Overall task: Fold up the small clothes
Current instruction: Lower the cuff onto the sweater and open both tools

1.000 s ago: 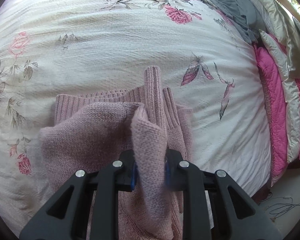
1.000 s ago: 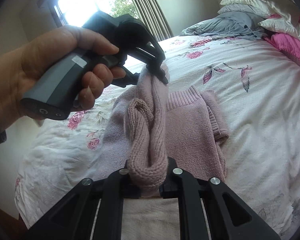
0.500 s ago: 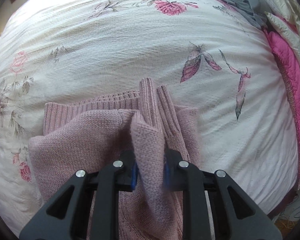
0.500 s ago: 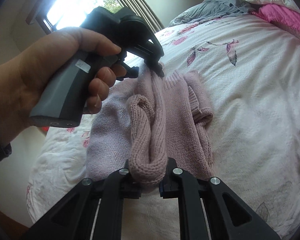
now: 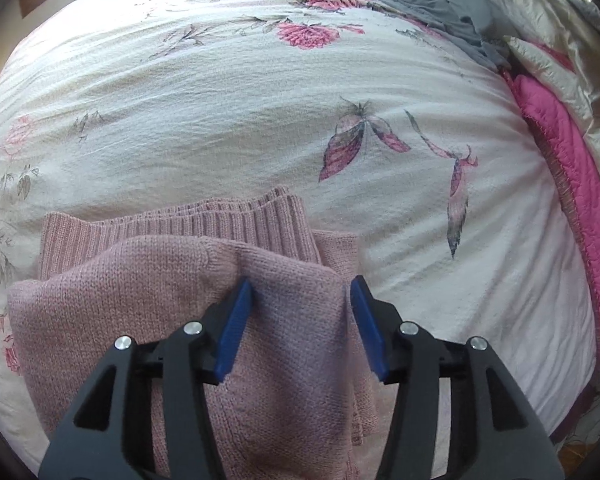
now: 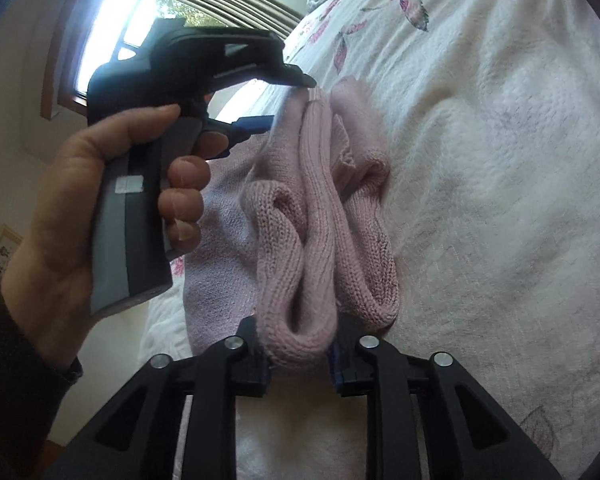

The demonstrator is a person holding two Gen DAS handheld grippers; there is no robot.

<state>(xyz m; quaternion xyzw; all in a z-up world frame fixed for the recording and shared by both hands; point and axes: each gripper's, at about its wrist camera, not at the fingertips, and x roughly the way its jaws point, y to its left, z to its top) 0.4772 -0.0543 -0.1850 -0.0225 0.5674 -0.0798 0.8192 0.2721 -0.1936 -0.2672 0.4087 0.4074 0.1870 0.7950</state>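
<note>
Sweater (image 5: 148, 304), pink knit, lies folded on floral bedspread (image 5: 220, 112). Left gripper (image 5: 300, 312) spread wide over its near fold, nothing held. Right gripper (image 6: 298, 354) clamps the bunched knit edge.

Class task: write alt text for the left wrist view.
The left tool hangs open over a folded pink knitted sweater, its blue pads either side of a raised fold. The sweater lies on a white floral bedspread, with pink and cream bedding at right.
</note>
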